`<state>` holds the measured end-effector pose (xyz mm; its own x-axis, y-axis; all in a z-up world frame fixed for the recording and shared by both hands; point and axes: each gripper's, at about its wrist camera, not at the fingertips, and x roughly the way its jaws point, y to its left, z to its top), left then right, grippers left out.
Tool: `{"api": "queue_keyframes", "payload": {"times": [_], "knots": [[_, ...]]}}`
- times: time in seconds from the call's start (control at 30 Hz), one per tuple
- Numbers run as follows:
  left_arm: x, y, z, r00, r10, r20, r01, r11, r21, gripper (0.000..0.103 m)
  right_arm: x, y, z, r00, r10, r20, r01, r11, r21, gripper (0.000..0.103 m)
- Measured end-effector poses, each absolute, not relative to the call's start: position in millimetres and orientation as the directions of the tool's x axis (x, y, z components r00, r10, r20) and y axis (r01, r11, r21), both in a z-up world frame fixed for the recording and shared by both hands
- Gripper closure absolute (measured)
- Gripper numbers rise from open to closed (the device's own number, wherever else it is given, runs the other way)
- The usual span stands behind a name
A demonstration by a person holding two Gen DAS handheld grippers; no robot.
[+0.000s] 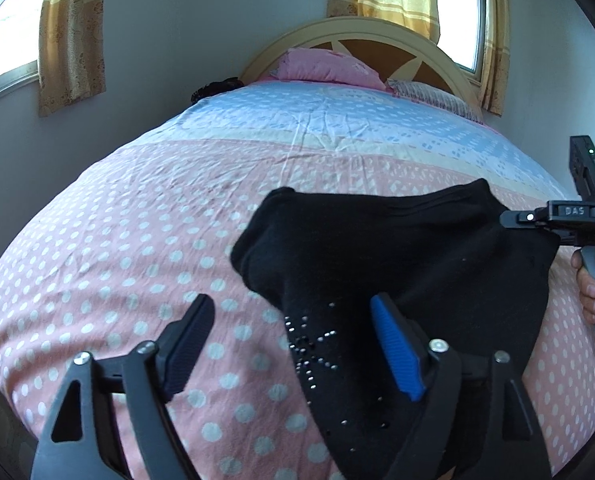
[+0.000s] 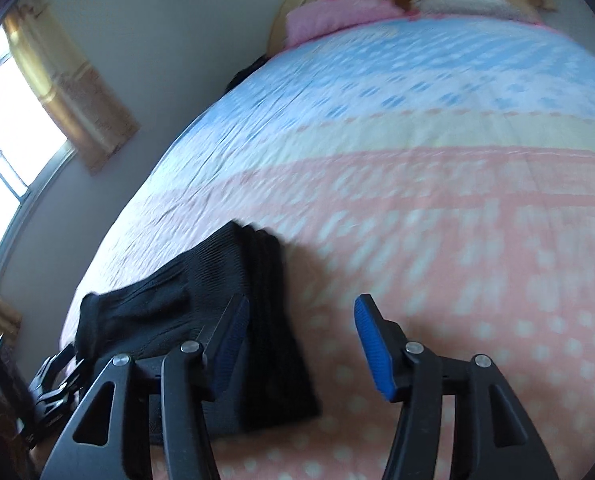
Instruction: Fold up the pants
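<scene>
The black pants [image 1: 397, 248] lie folded in a thick bundle on the pink dotted bedspread [image 1: 117, 248]. A narrow part with small shiny studs [image 1: 317, 344] runs toward me between the fingers of my left gripper [image 1: 293, 336], close to the blue right pad [image 1: 395, 344]. That gripper is open and neither pad presses the cloth. In the right wrist view the pants [image 2: 201, 300] sit at the lower left. My right gripper [image 2: 301, 312] is open over the pants' right edge and the bare bedspread [image 2: 457, 260], gripping nothing. A hand [image 1: 591, 292] holds it.
The bed stretches away to a pink pillow [image 1: 325, 65], a patterned pillow [image 1: 429, 94] and a curved wooden headboard [image 1: 377, 32]. Windows with yellow curtains [image 1: 71, 36] flank it. A dark object [image 1: 217, 89] lies at the bed's far left edge.
</scene>
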<state>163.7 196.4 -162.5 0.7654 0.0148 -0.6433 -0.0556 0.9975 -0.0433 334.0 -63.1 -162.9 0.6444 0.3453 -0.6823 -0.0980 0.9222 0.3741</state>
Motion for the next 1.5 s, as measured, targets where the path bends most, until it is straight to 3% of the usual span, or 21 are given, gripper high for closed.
{"api": "queue_keyframes", "payload": {"times": [0.07,0.3,0.63,0.77,1.5], "knots": [[159.2,199.7,-158.8,0.759,0.033,-0.65,-0.07,0.997,-0.03,0.011,319.0,-73.3,-151.1,0.67,0.314,-0.673,-0.073,0.93,0.361,0.046],[121.9,212.2,-128.5,0.793,0.054,-0.607,-0.101,0.994,-0.043,0.011,241.6,-69.1,-96.7,0.765,0.261,-0.589,-0.107,0.953,0.282,0.045],[71.3,190.5,-53.1,0.901,0.05,-0.432,-0.09,0.993,-0.072,0.004,147.3,-29.9,-36.1,0.84,0.301,-0.451,-0.251,0.953,0.169,0.04],[57.7,181.2,-33.0,0.926,0.039,-0.376,-0.07,0.995,-0.068,0.002,138.2,-27.7,-29.1,0.846,0.308,-0.435,-0.261,0.951,0.166,0.04],[47.6,171.1,-25.6,0.934,0.044,-0.356,-0.067,0.996,-0.051,0.002,124.2,-17.8,-31.4,0.842,0.323,-0.432,-0.288,0.946,0.147,0.04]]}}
